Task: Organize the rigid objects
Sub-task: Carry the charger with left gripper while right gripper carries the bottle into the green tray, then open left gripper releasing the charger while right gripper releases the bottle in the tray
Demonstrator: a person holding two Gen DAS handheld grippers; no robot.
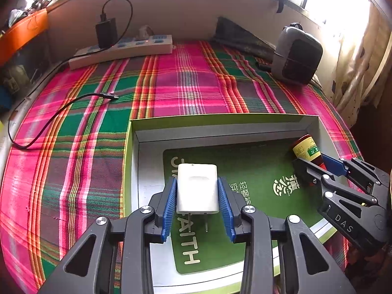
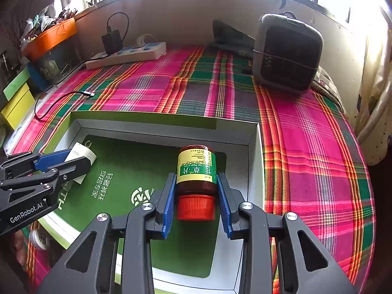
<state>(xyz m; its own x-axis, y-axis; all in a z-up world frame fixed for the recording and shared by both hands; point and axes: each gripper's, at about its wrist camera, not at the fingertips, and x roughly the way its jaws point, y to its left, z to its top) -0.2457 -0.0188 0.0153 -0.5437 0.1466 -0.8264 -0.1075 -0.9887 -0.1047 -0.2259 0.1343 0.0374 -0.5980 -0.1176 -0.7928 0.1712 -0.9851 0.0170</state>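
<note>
An open white and green box (image 1: 220,118) lies on the plaid cloth, with a green printed sheet (image 1: 245,161) on its floor. My left gripper (image 1: 197,181) is shut on a white wall charger (image 1: 197,191), prongs pointing back towards me, over the left half of the box. My right gripper (image 2: 196,175) is shut on a brown pill bottle (image 2: 197,169) with a yellow-green label and a red cap, lying lengthwise between the blue pads near the box's right wall (image 2: 259,161). Each view shows the other gripper too: the right gripper (image 1: 312,161) with the bottle (image 1: 305,148), the left gripper (image 2: 78,158) with the charger (image 2: 83,153).
A white power strip (image 1: 120,51) with a black adapter (image 1: 105,32) lies at the back left. A black cable (image 1: 73,103) trails over the plaid cloth (image 1: 183,85). A grey heater (image 1: 297,54) stands at the back right. An orange tray (image 2: 51,38) and coloured boxes (image 2: 17,98) crowd the left edge.
</note>
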